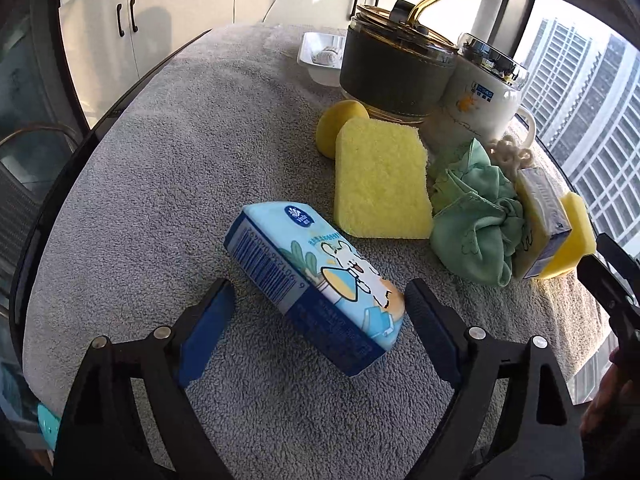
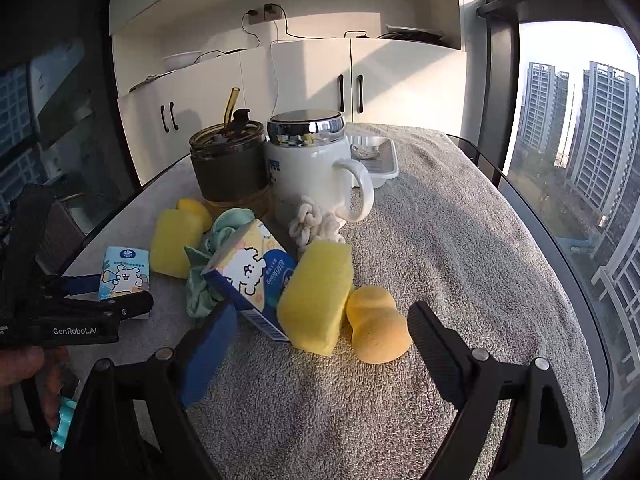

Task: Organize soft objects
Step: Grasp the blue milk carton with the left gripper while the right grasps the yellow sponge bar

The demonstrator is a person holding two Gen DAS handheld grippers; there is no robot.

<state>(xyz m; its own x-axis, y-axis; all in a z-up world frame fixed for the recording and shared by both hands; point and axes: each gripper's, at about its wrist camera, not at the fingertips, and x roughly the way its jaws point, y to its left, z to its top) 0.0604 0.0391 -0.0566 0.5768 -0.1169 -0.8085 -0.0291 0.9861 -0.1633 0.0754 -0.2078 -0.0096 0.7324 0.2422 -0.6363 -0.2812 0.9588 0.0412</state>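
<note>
Left wrist view: left gripper [image 1: 318, 300] spread wide over the grey towel [image 1: 160, 168], blue tissue pack [image 1: 316, 284] lying tilted between the two fingers, right finger just at the pack's near corner, left finger apart from it, no clamp on it. Beyond the pack, flat yellow sponge [image 1: 380, 184] propped upright, round yellow sponge [image 1: 338, 128] behind it, both just in front of the dark glass jar [image 1: 392, 76] with a gold straw [image 1: 428, 2]. White mug [image 1: 476, 100] with chrome lid touching the jar's right side; white tray [image 1: 320, 60] further back. Crumpled green cloth [image 1: 476, 224] to the right of the flat sponge, cream knotted rope [image 1: 512, 152] behind it, yellow tissue pack [image 1: 540, 216] leaning on the cloth with a thick yellow sponge [image 1: 578, 224] behind. Right wrist view: right gripper [image 2: 322, 320] likewise wide apart and holding nothing, hovering low over the towel, left finger close beside the yellow tissue pack [image 2: 248, 276], right finger near the peanut-shaped orange sponge [image 2: 376, 328]. Thick yellow sponge [image 2: 316, 300] standing between pack and orange sponge, touching both. Green cloth [image 2: 208, 264] behind the pack, rope [image 2: 316, 226] at the foot of the mug [image 2: 312, 168]. Left gripper [image 2: 120, 292] visible at far left, blue pack [image 2: 124, 272] between its fingers. White cabinets [image 2: 280, 80] behind, tower blocks [image 2: 592, 128] through the window
</note>
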